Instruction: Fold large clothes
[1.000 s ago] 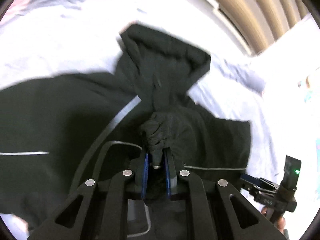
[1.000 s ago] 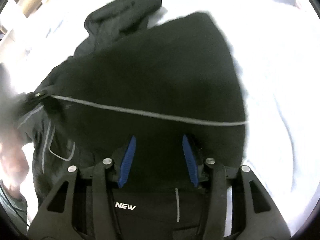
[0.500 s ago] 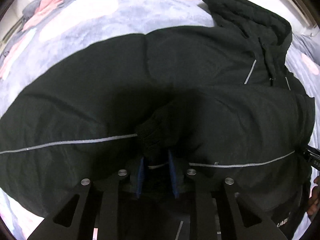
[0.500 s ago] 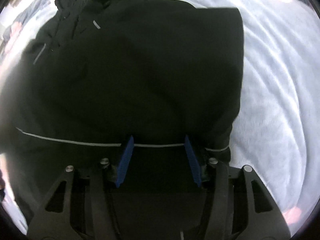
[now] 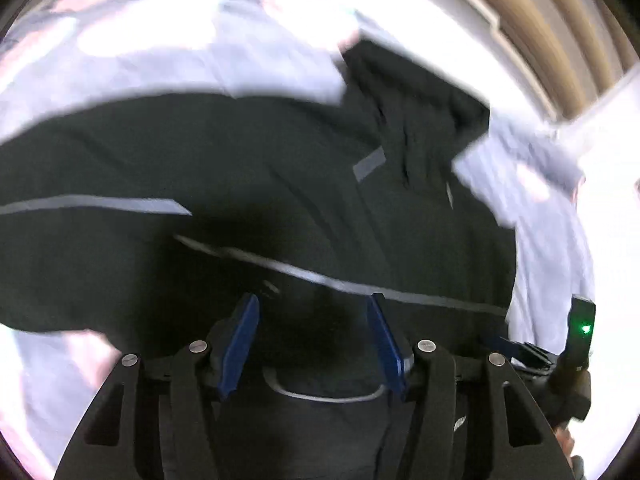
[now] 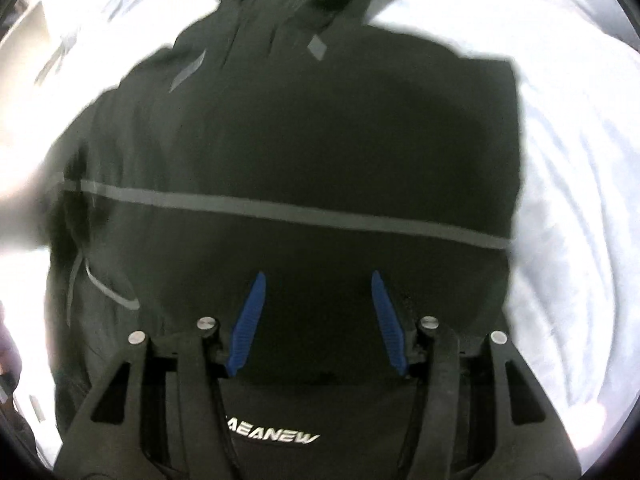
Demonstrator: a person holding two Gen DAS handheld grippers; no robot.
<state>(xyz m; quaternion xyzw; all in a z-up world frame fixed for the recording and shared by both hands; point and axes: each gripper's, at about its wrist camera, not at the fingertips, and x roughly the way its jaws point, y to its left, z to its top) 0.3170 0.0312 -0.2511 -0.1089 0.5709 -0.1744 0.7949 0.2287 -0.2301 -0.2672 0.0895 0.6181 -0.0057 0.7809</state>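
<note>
— What do we have around us here?
— We see a bed [image 5: 168, 68] spread with a pale lavender blanket patterned in soft pink blotches, washed out by strong light.
— And past its far edge?
— We make out a white ledge [image 5: 452, 20] and, above it, beige vertical folds, like a curtain [image 5: 532, 20].
— From the right wrist view?
— Only rumpled pale bedding [image 6: 568, 208], brightly lit.

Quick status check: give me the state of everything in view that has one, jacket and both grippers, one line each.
Black jacket: lying on the bed, sides folded in over the body, hood end away from the grippers.
Left gripper: jaws opening, nothing pinched between the blue pads, jacket below them.
Right gripper: open, pads apart, over the jacket's lower part, gripping nothing.
Bedcover: light, wrinkled, spread under the jacket.
</note>
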